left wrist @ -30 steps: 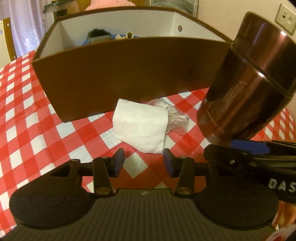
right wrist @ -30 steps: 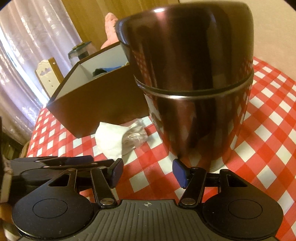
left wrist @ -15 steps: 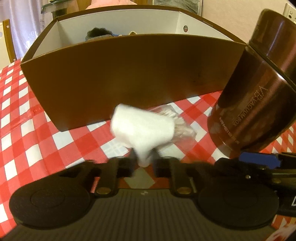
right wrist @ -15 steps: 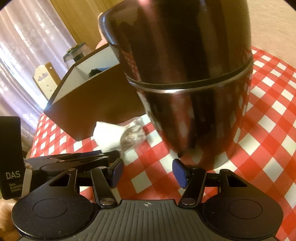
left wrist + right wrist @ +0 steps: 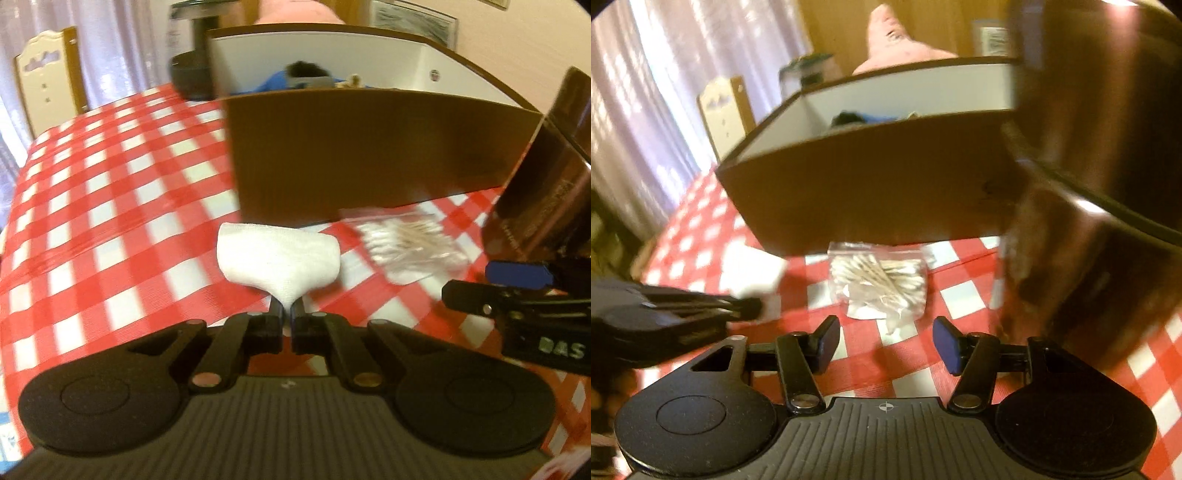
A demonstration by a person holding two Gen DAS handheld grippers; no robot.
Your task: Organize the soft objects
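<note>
Pinching the white folded cloth (image 5: 279,254) in our left gripper (image 5: 287,314), we are holding our right gripper (image 5: 886,345) spread before the clear bag of cotton swabs (image 5: 879,282).

Red-and-white checked tablecloth (image 5: 110,206), brown box (image 5: 369,155), white cloth (image 5: 280,258).

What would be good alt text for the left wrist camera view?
The left gripper pinches a folded white cloth above a red-and-white checked tablecloth. Behind stands an open brown box; to the right lie a clear bag of cotton swabs and the right gripper.
</note>
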